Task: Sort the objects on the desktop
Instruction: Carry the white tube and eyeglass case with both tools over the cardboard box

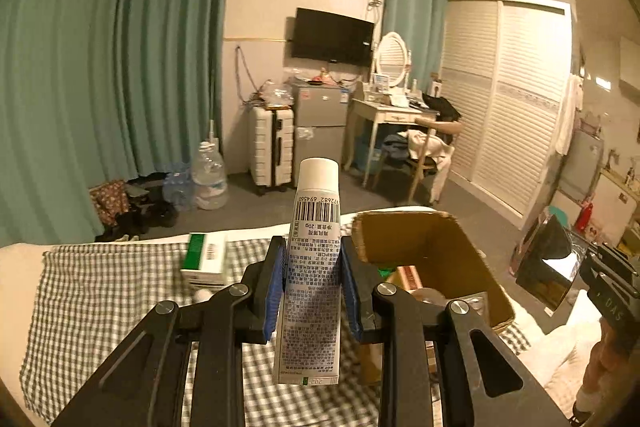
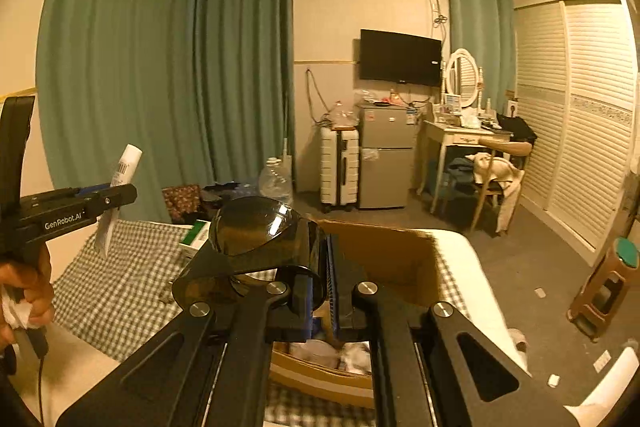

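My left gripper (image 1: 312,267) is shut on a white ointment tube (image 1: 312,267) with a barcode, held upright above the checked cloth (image 1: 100,291); it also shows in the right wrist view (image 2: 116,195). My right gripper (image 2: 326,279) is shut on dark sunglasses (image 2: 256,227), held above the open cardboard box (image 2: 388,255). The sunglasses also show in the left wrist view (image 1: 548,263), right of the box (image 1: 440,247). The box holds several small items.
A green and white carton (image 1: 204,257) lies on the checked cloth left of the box, with a small white object (image 1: 202,294) beside it. The cloth covers a white bed. Beyond are a suitcase (image 1: 272,147), fridge, dressing table and chair.
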A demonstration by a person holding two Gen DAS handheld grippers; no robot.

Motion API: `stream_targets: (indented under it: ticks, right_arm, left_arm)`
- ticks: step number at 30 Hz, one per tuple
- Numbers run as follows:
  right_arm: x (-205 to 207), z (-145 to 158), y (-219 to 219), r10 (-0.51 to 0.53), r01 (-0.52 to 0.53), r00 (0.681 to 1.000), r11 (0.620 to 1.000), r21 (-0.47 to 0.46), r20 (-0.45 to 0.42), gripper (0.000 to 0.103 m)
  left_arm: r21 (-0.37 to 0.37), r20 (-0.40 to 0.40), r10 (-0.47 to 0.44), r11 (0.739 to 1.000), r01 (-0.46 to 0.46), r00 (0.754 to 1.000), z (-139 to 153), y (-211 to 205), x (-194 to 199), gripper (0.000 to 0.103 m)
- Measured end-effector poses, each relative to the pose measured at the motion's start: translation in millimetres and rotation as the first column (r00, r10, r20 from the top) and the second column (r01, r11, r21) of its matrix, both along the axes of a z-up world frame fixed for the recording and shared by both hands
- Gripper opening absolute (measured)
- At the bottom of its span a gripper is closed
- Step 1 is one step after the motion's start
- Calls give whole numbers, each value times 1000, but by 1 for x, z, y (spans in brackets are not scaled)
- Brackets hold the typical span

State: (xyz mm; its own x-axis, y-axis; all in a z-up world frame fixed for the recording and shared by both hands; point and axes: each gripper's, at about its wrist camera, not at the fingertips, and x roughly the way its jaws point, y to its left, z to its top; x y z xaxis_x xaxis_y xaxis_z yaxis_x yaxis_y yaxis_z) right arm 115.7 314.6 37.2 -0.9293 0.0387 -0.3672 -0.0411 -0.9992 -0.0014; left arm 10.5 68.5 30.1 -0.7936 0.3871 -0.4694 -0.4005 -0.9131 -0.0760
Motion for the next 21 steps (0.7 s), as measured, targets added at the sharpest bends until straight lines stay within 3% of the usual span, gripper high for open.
stream_targets:
  ticks: [14, 21]
  right_arm:
    - [-4, -28, 62, -18, 20, 1000, 996, -87, 21, 6]
    - [-8, -36, 70, -25, 29, 999, 994, -109, 39, 6]
  left_arm:
    - [-42, 60, -93, 995, 96, 994, -23, 103, -6, 27]
    - [-39, 94, -114, 992, 118, 989, -31, 127, -8, 27]
